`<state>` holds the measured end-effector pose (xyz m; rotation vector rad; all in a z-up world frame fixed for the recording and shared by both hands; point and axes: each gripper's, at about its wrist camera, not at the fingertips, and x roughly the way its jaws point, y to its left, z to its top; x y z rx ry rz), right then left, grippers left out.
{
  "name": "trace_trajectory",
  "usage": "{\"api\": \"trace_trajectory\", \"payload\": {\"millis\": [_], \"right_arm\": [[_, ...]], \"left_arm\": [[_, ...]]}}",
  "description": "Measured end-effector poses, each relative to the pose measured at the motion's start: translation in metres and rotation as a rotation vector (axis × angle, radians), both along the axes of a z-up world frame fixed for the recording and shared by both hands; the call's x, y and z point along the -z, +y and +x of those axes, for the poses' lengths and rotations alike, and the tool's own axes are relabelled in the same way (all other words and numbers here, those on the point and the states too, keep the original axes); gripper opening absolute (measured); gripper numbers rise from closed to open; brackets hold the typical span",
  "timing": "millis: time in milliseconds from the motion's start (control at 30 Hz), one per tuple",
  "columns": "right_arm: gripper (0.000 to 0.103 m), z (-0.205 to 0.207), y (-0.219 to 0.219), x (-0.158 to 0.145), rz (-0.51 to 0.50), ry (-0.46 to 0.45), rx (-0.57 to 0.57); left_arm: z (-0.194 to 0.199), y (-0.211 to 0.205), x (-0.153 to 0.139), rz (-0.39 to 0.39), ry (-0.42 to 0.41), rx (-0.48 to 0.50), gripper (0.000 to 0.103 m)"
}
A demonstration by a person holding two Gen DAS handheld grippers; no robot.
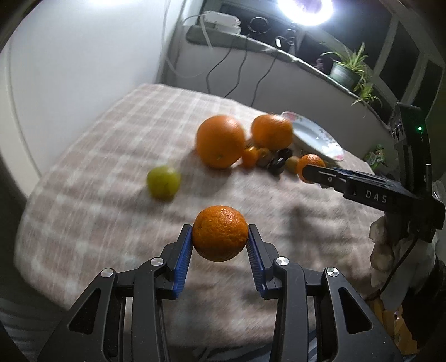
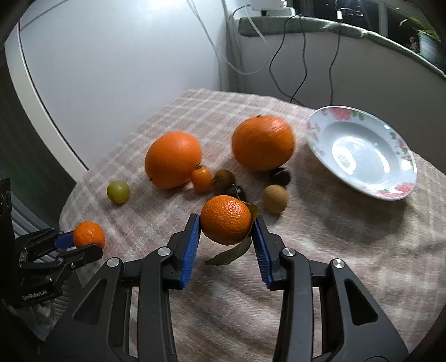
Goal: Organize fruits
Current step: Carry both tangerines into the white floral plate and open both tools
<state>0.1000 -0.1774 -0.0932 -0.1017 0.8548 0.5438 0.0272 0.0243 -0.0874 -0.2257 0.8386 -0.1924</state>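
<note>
My left gripper point(image 1: 220, 236) is shut on a small mandarin point(image 1: 220, 232), held above the checked cloth; it also shows in the right wrist view point(image 2: 88, 234). My right gripper point(image 2: 226, 225) is shut on a leafy mandarin point(image 2: 225, 220), seen from the left wrist view point(image 1: 308, 163) too. Two large oranges point(image 2: 173, 158) point(image 2: 263, 142) lie on the cloth with a green fruit point(image 2: 118, 191), a kumquat point(image 2: 201, 178), brown and dark small fruits point(image 2: 275, 198). A flowered white plate point(image 2: 359, 150), with nothing in it, stands at the right.
The table is covered by a pink checked cloth point(image 2: 320, 250). A white wall and cables point(image 2: 281, 55) are behind it. A windowsill with potted plants point(image 1: 348, 69) and a bright lamp point(image 1: 306, 11) runs at the back right.
</note>
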Motion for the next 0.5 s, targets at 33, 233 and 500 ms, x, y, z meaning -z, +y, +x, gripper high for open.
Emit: {"api": "trace_trajectory", "payload": {"millis": [33, 233, 500], "right_arm": [[0.039, 0.001, -0.004, -0.002, 0.003, -0.004, 0.004], [0.039, 0.013, -0.038, -0.018, 0.016, -0.039, 0.060], [0.039, 0.052, -0.085, -0.027, 0.014, -0.064, 0.153]], "left_arm": [[0.004, -0.004, -0.002, 0.003, -0.008, 0.010, 0.037], [0.034, -0.034, -0.017, 0.002, -0.067, 0.081, 0.037], [0.084, -0.083, -0.032, 0.003, -0.111, 0.167, 0.037]]}}
